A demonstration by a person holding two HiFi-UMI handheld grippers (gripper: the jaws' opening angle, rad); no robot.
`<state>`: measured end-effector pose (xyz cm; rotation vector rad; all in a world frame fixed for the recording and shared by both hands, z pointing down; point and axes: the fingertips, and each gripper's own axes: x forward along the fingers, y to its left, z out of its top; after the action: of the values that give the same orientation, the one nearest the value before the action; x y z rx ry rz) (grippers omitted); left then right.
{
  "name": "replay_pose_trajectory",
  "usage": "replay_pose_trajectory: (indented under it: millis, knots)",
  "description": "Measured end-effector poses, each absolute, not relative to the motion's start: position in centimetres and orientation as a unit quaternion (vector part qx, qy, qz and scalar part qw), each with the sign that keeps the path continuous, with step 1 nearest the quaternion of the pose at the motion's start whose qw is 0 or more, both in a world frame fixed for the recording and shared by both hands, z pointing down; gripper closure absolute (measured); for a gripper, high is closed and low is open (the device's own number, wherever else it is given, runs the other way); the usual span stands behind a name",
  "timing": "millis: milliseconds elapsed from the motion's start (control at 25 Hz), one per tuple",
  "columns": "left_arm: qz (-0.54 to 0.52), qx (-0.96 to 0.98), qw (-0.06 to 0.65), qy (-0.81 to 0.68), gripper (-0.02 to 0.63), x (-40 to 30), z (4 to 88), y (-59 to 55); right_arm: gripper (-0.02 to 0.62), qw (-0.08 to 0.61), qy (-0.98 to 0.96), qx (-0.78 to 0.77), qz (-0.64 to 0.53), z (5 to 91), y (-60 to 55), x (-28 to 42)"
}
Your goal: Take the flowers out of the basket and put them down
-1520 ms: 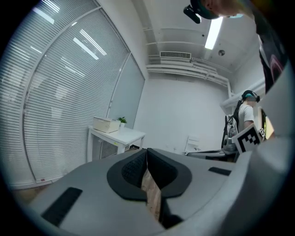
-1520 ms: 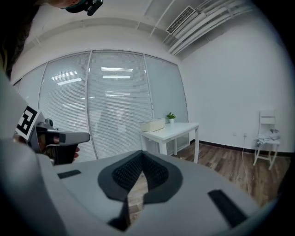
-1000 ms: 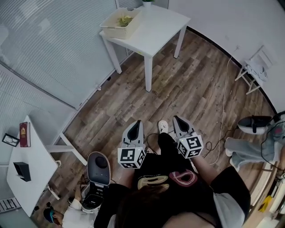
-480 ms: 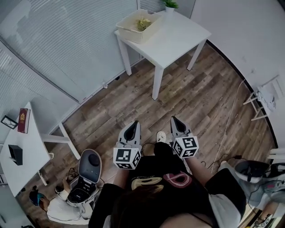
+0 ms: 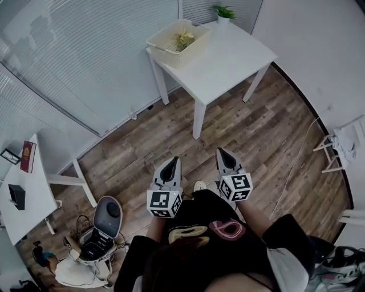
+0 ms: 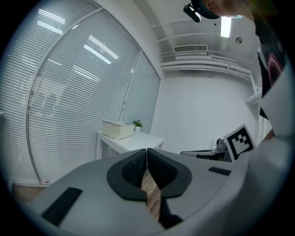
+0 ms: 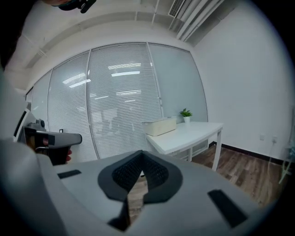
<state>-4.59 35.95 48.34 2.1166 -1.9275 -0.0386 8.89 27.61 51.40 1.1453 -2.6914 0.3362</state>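
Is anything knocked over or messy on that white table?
No, nothing stands out. The basket sits level at a corner of the table with the flowers inside it, and the plant stands upright near it. Nothing is spilled on the tabletop.

No legible text, square markers on both tool cubes (image 5: 165, 203) (image 5: 236, 187)
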Motion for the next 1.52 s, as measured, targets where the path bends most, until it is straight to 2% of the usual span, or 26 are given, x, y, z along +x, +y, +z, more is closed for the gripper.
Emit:
replay_pose_trajectory:
  millis: [280,560,1040,1520]
  knots:
    - [-0.018,0.743,0.140,-0.654,0.588,-0.8,47.9,30.5,0.584,0.091,-0.903,0.400,0.125,51.5,22.0,13.3]
    - [-0.018,0.726,0.153,-0.670,0.588,0.0,48.5,28.3,0.584,0.089,-0.898,0.406,0.143,52.3,19.5,15.4]
    - [-0.001,0.726,0.153,-0.670,0.588,-1.2,48.9,24.7,0.585,0.086,-0.882,0.434,0.160,53.2,17.9,17.0]
    - [0.001,0.763,0.155,-0.627,0.588,-2.8,48.9,15.9,0.584,0.090,-0.849,0.497,0.156,53.2,12.0,16.9]
